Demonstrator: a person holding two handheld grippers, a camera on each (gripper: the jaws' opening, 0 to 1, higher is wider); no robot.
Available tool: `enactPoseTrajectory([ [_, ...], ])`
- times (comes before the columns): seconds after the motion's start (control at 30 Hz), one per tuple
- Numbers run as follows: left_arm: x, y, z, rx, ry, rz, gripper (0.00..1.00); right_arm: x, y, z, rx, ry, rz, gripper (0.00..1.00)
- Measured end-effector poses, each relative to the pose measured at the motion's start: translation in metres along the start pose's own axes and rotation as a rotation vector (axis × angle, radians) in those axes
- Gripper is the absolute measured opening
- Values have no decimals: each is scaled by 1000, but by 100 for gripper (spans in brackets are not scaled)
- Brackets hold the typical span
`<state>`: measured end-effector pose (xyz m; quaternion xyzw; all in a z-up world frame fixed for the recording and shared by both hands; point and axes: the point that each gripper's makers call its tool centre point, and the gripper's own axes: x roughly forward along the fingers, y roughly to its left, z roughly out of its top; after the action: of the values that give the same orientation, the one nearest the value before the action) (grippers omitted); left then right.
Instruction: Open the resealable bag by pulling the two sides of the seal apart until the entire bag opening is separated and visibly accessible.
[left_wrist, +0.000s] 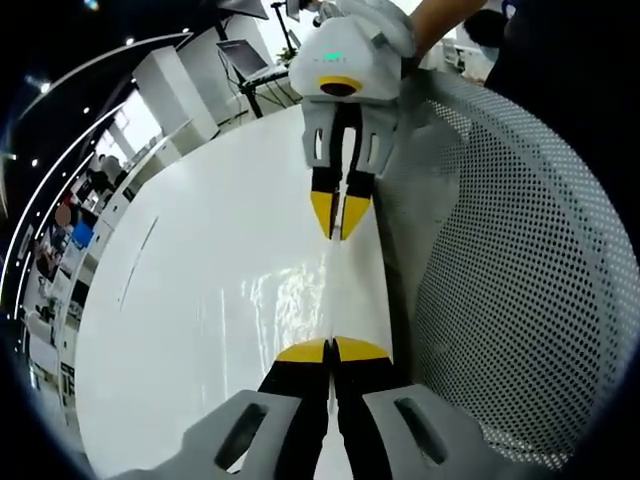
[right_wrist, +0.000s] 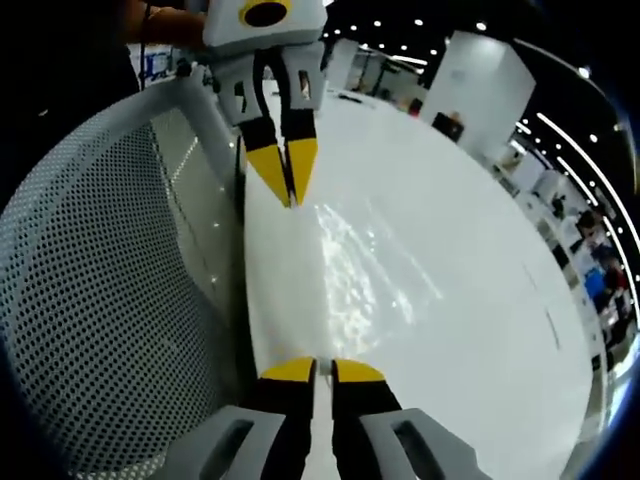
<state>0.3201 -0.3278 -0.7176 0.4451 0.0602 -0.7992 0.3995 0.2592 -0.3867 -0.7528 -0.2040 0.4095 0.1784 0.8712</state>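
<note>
Two grippers face each other over a white tabletop (left_wrist: 200, 330), and between them stretches a clear, glossy bag (left_wrist: 300, 300) that is hard to make out except by its wrinkled shine. In the left gripper view, the left gripper (left_wrist: 331, 350) has its yellow-tipped jaws pressed together at the near end of a thin line that looks like the bag's top edge or seal. At the far end of that line the right gripper (left_wrist: 340, 213) is also pinched shut. The right gripper view shows the same from the other side: right gripper (right_wrist: 323, 370) closed at the bottom, left gripper (right_wrist: 290, 180) closed beyond the shimmering film (right_wrist: 360, 260). Each seems to hold the bag, though the film is too clear to be sure how much sits between the jaws.

Alongside, by the tabletop's edge, stands a white perforated mesh surface (left_wrist: 520, 280), possibly a chair back.

Holding opposite points likely keeps the bag taut. I judge the seal unopened; no gap shows.
</note>
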Motion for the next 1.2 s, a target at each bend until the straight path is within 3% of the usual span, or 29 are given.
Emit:
enactPoseTrajectory([
  [0.37, 1, 3, 5, 4, -4, 11, 0, -6, 7, 35, -18, -85, 3, 3],
  [0.83, 0, 1, 10, 36, -14, 13, 0, 12, 16, 41, -65, -75, 30, 0],
  [1.13, -1, 8, 3, -20, -19, 26, 0, 12, 12, 47, -134, -67, -6, 0],
  [1.2, -1, 9, -1, -69, -20, 26, 6, 11, 11, 49, -148, -65, -13, 0],
])
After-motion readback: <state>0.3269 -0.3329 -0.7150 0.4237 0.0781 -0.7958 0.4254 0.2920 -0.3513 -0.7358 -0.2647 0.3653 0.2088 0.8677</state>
